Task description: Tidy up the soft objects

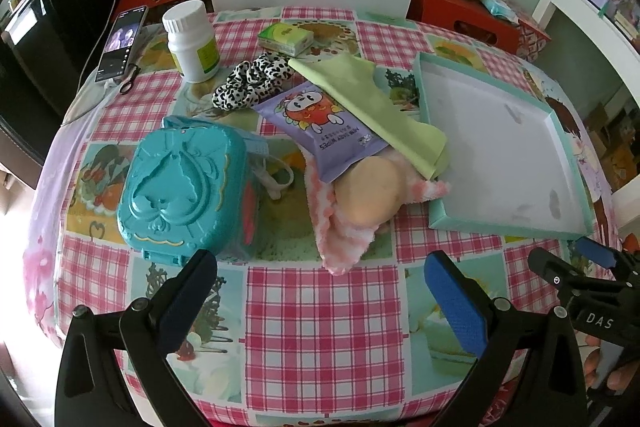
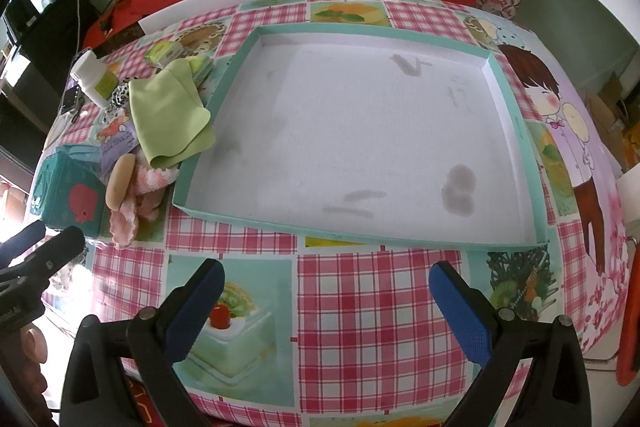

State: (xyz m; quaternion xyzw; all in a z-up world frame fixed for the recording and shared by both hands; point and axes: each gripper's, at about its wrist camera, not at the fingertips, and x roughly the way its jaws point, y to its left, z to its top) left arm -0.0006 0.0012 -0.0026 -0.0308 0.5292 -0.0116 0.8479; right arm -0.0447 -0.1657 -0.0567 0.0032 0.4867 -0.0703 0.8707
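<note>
Nearest, both tongs, left [image 1: 320, 291] and right [image 2: 326, 301], hover spread and empty above the desk [image 1: 320, 327]. Beyond lies the sock [image 1: 340, 231] beside the empty tray [image 2: 360, 131]. Sorting seems unstarted; next, probably pinch the sock.

1 tray [image 2: 516, 131], 1 green cloth [image 1: 372, 103], 1 wipes pack [image 1: 324, 131], 1 scrunchie [image 1: 252, 79], 1 bottle [image 1: 192, 41].

green cloth [image 1: 372, 103] over wipes pack [image 1: 324, 129], sponge [image 1: 370, 193], sock [image 1: 340, 227]

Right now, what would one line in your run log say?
left tongs open, empty | right tongs open, empty | tray empty | green cloth, wipes pack, scrunchie outside tray
</note>
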